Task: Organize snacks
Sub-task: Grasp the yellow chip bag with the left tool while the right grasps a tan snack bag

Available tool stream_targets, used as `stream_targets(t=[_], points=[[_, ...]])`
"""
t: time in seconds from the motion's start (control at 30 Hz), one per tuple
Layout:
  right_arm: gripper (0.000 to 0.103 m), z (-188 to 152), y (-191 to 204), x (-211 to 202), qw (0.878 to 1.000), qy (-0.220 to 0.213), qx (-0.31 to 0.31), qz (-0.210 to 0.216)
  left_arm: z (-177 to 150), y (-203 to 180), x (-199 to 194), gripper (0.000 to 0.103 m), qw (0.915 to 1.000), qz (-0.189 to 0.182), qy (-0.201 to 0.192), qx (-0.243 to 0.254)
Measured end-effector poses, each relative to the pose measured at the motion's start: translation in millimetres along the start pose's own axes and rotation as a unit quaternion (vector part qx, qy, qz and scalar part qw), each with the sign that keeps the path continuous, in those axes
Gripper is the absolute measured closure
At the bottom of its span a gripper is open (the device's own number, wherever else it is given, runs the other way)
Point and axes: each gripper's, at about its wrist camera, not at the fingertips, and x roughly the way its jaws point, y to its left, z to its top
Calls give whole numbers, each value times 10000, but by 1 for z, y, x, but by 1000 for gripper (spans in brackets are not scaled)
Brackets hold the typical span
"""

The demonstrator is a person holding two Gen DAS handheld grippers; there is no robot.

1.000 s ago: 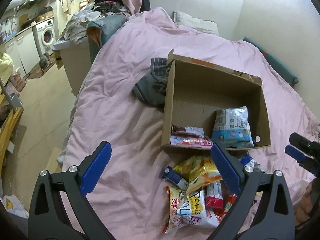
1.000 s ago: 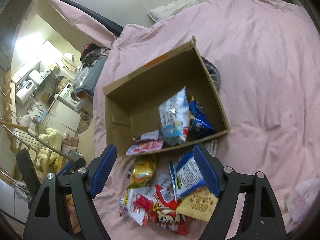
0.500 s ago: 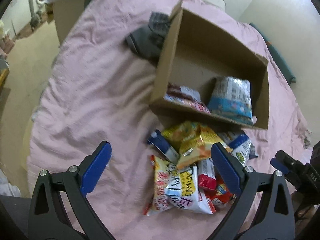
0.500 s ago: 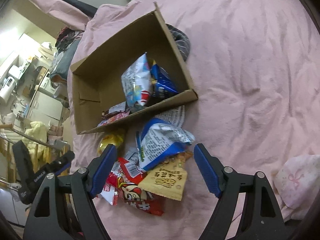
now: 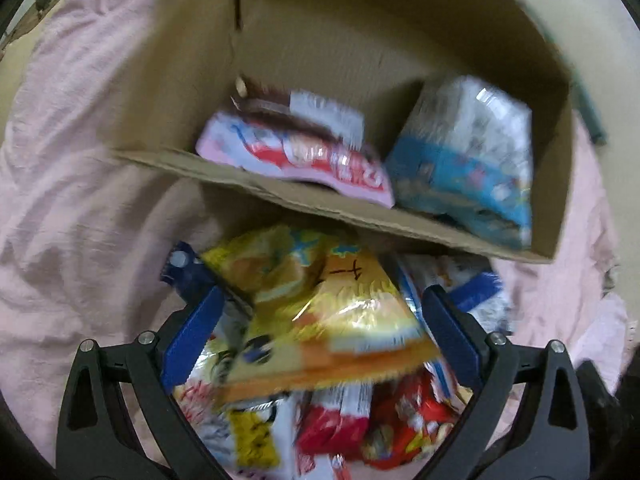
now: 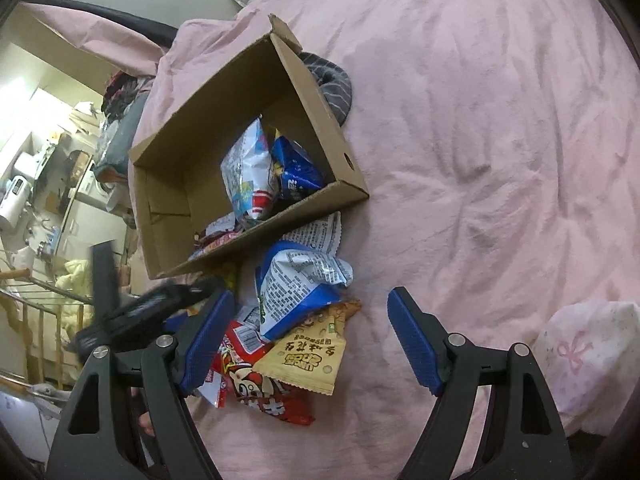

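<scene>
Both grippers angled down, left gripper [image 5: 320, 340] fingers [image 5: 192, 336] straddling yellow snack bag [image 5: 320, 308]

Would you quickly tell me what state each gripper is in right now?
Left gripper: open, jaws either side of the yellow snack bag, not gripping it.
Right gripper: open, holding nothing.

Counts: one cardboard box [image 6: 304, 80] on the bed [image 6: 500, 120]. In the box, four snack packs visible: a white-and-blue bag [image 6: 248, 168], a dark blue bag [image 6: 298, 172] to its right, a pink pack [image 5: 304, 156] and a brown-and-white one [image 5: 304, 108] at the left end. Loose pile near the box: at least seven packs, overlapped, exact count unclear. One grey striped cloth [image 6: 334, 84] on the box's right. Two grippers.
</scene>
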Motion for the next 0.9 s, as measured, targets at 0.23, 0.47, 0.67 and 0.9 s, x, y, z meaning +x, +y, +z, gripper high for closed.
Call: stream_targets(t=[0.23,0.47,0.67,0.9], points=[[21,6,-2,5,9998,85,116,124,-12,-10,-25,52,9994,164,-130,266],[21,6,8,10,9992,160,154,320,-53,4,-100,53,9930,251,-782,854],[25,-5,1,26,9972,620,337,267,-67,33,-143,53,9806,558,-1511,1117],[38,-14,-13,64,9902,1263,574,-173,-76,54,-142,53,9774,524,-1746,1069]])
